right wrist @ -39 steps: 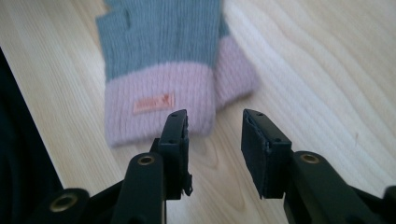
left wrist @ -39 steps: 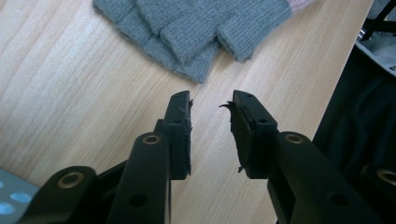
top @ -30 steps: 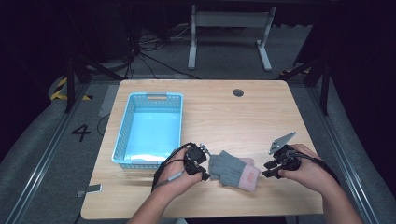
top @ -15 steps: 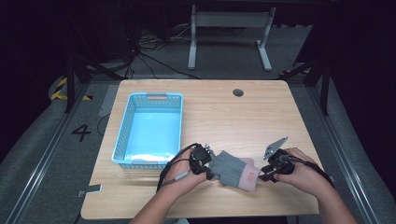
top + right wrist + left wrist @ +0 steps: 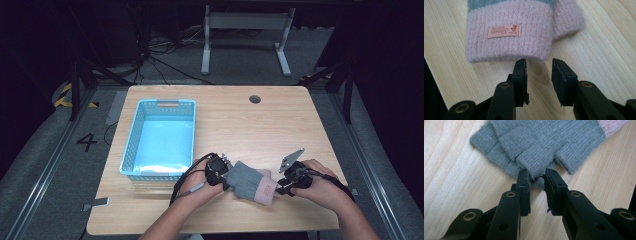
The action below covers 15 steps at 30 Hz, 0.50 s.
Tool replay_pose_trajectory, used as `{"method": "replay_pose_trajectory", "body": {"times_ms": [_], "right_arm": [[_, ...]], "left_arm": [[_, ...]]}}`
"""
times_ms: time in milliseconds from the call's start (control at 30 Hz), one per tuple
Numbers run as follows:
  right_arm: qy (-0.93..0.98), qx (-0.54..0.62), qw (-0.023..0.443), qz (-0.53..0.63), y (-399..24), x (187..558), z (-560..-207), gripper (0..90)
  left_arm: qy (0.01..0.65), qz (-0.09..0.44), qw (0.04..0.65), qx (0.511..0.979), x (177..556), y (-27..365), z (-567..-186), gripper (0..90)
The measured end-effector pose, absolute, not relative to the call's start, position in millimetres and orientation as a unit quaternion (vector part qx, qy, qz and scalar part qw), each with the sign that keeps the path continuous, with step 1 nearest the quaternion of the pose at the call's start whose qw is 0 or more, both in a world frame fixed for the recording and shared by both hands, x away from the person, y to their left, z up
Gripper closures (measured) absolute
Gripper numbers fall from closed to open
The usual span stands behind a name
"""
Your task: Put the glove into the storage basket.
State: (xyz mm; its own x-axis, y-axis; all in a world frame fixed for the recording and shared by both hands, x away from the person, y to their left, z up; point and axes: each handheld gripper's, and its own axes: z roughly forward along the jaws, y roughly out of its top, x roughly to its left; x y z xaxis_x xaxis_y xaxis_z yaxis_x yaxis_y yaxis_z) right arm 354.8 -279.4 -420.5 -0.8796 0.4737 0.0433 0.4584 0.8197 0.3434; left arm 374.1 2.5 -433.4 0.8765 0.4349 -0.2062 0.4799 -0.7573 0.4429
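Observation:
A grey knit fingerless glove [image 5: 246, 180] with a pink cuff [image 5: 266, 189] lies flat near the table's front edge. My left gripper [image 5: 226, 176] is at its finger end. In the left gripper view the jaws are nearly together, and the edge of a grey finger stub [image 5: 536, 177] is pinched to a point between the fingertips of that gripper [image 5: 537, 178]. My right gripper [image 5: 280, 187] is at the cuff end. Its jaws stand a little apart, with bare wood between them at the gripper's tips [image 5: 539, 65], just short of the pink cuff [image 5: 509, 42] and its label.
A light blue plastic basket [image 5: 131, 150] with nothing in it stands to the left of the glove, close to my left hand. The wooden table [image 5: 260, 130] has a round cable hole [image 5: 255, 99] at the back. Past the table's edges the floor is dark.
Both hands moved in on the glove. The right gripper slid left to the cuff, and the left gripper's jaws came onto the finger end.

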Motion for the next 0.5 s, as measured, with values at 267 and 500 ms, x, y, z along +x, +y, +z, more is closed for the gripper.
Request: {"method": "replay_pose_trajectory", "body": {"times_ms": [267,500], "right_arm": [[0.953,0.246,0.023,0.177,-280.0,355.2,-419.8,65.5],[0.951,0.242,0.024,0.191,-282.3,354.4,-415.1,65.2]], "left_arm": [[0.247,-0.034,0.237,0.939,371.3,-1.1,-431.0,87.7],[0.249,-0.029,0.235,0.939,370.6,-1.8,-430.4,88.7]]}}
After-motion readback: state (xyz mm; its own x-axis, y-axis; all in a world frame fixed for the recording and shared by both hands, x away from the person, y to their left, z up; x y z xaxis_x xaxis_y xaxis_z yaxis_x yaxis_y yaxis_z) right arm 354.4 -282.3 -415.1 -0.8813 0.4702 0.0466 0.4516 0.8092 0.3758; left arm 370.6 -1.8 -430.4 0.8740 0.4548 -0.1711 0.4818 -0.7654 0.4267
